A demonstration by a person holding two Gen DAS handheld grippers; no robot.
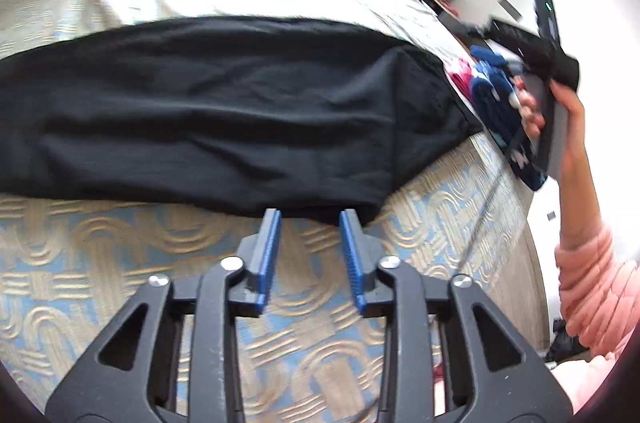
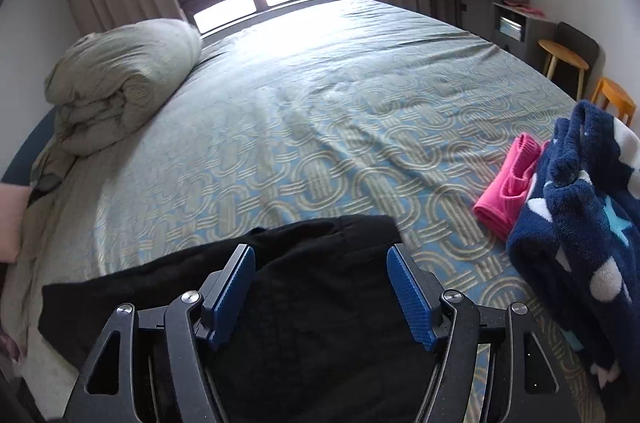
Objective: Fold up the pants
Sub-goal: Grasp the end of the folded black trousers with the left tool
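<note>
Lying along the near edge of the bed (image 2: 320,111), the pants (image 1: 208,111) stretched sideways; the left gripper (image 1: 310,219) was nearer, jaws open and empty at their hem, the right gripper (image 2: 320,263) open above them.

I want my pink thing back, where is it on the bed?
In the right wrist view, the folded pink garment lies on the bed's right side, against the navy star-patterned fleece.

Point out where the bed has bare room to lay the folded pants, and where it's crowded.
Bare bedspread runs from the black pants up toward the window, between the rolled duvet and the pink garment. A narrower strip lies in front of the left tongs. The right edge is crowded: pink garment against the navy star fleece.
</note>
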